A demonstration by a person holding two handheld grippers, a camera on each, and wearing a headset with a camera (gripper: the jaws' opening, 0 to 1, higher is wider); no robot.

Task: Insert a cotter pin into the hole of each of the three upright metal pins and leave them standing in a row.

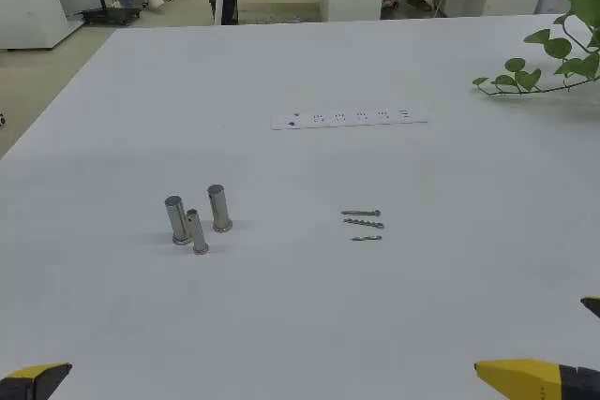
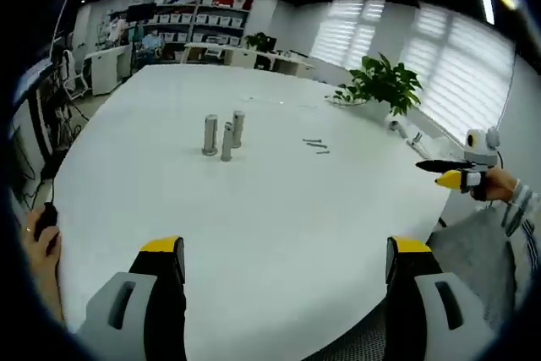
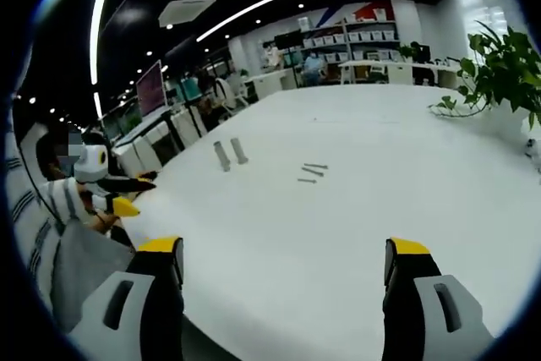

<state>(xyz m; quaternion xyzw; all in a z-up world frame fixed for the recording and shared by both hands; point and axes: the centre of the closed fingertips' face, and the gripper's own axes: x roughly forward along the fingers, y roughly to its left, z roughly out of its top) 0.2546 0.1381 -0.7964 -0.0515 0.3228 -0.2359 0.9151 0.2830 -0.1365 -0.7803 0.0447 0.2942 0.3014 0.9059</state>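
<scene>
Steel-grey and shiny, the three metal pins [image 1: 196,231] stand upright in a tight triangle on the left of the matte white bench [image 1: 394,316]. Their long axes are vertical, and each is a smooth cylinder with a wider flat head at the bottom. Well to their right the three thin cotter pins [image 1: 363,224] lie flat, one behind another, long axes running left to right. The left gripper [image 2: 287,247] and right gripper [image 3: 283,247] hover near the bench's edge, yellow-tipped jaws wide apart and empty
</scene>
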